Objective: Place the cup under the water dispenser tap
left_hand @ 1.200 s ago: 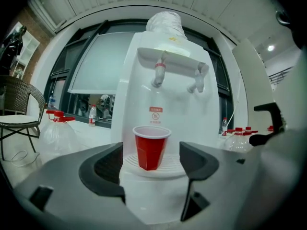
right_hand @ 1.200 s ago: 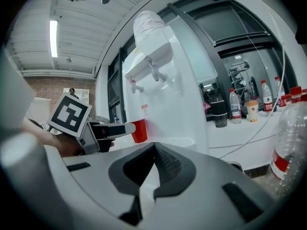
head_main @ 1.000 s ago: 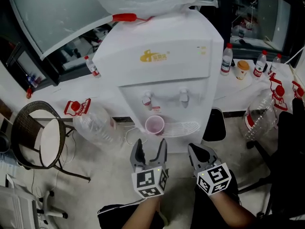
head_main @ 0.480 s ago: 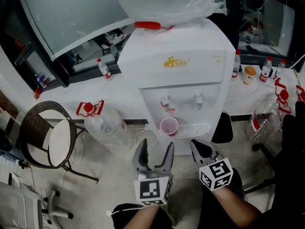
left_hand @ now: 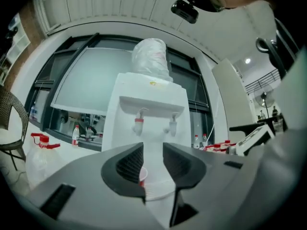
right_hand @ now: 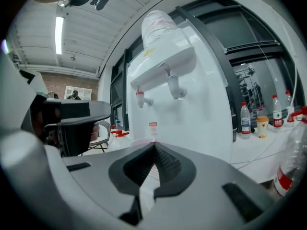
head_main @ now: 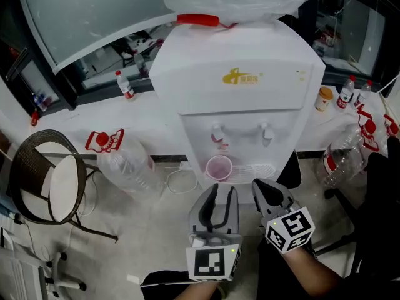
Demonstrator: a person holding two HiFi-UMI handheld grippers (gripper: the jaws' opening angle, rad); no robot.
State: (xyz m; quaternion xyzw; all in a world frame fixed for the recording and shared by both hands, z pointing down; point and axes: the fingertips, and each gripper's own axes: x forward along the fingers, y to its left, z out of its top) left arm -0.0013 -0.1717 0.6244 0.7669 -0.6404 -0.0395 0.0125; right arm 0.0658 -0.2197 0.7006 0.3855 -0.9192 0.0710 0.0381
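Cup (head_main: 219,166) sits at drip tray's (head_main: 255,170) left end beneath red tap (head_main: 217,137), seemingly done; left gripper's (head_main: 222,192) empty jaws, just narrowing, are apart; right gripper (head_main: 267,189) closed, empty

Office corner, water dispenser (head_main: 240,86), bottles (head_main: 124,84) on ledge (head_main: 144,122), wicker chair (head_main: 59,189)

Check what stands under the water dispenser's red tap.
A pink cup stands on the white drip tray, below the red tap. The cup hides the tray beneath it. Whether it holds water cannot be told.
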